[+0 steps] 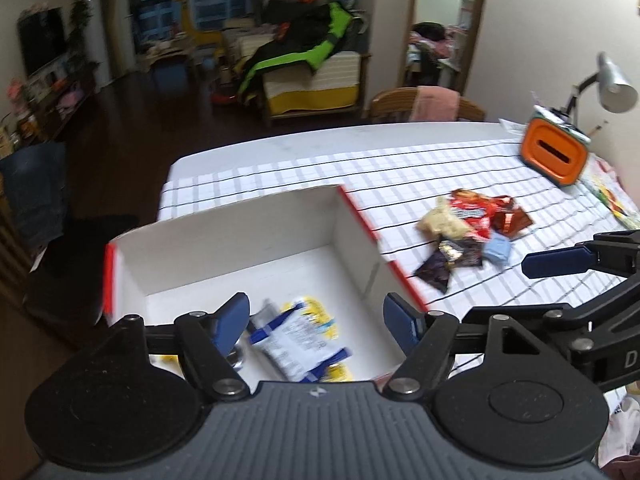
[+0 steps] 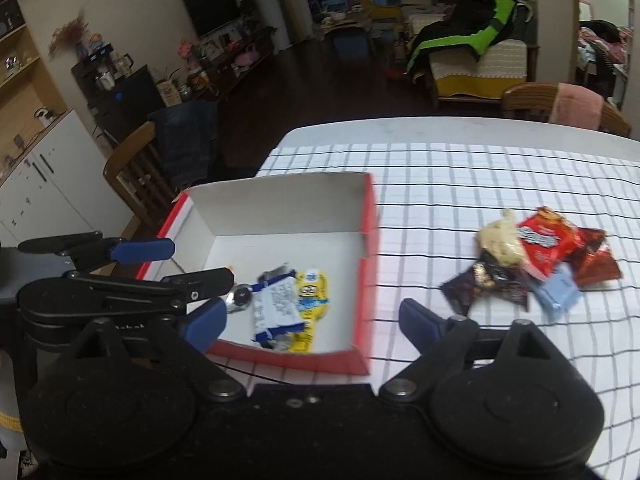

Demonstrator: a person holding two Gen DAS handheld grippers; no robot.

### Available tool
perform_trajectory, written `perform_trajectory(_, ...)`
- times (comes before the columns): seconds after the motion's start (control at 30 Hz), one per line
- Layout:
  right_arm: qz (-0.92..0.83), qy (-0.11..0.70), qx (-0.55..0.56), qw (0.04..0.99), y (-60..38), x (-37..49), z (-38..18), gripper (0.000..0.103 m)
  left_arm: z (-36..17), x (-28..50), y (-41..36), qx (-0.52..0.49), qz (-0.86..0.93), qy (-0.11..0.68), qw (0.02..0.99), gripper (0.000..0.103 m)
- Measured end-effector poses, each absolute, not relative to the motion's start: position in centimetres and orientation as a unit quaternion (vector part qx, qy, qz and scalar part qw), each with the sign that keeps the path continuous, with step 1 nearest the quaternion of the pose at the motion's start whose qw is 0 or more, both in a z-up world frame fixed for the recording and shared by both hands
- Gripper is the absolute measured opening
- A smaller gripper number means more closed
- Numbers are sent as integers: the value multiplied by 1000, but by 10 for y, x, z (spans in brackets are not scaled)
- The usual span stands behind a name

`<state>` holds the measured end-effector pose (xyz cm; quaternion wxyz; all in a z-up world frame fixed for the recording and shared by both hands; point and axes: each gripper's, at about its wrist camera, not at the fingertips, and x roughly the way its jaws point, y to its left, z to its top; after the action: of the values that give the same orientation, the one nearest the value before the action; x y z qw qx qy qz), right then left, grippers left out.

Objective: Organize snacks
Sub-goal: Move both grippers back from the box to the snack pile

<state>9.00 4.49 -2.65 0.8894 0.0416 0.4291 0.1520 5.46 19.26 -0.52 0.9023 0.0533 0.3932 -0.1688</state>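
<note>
1. Open box (image 2: 280,208) sits on the desk (image 2: 460,168), toward its left edge.
2. Snack packets (image 2: 280,308) lie inside the box.
3. Snack pile (image 2: 532,260) lies right of the box, well apart.

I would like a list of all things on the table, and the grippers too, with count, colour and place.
box: one, white inside, red outside, left part of the table.
packets in box: about three; white-blue, yellow, one silvery; on the box floor.
snack pile: several packets; red, cream, dark, light blue; on the cloth right of the box.
tablecloth: one, white with dark grid.
orange container: one, far right of the table.
desk lamp: one, silver, behind it.
left gripper: open, empty, above the box.
right gripper: open, empty, over the box's near right corner.
</note>
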Motion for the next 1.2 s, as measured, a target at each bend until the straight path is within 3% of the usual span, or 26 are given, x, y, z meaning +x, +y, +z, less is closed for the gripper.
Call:
perform_trajectory(0.47, 117, 431, 51, 893, -65, 83, -29, 103, -15, 62, 101, 63, -242, 401, 881, 87)
perform_trajectory(1.2, 96, 473, 13, 875, -209, 185, -91, 103, -83, 135, -34, 194, -243, 489, 815, 87)
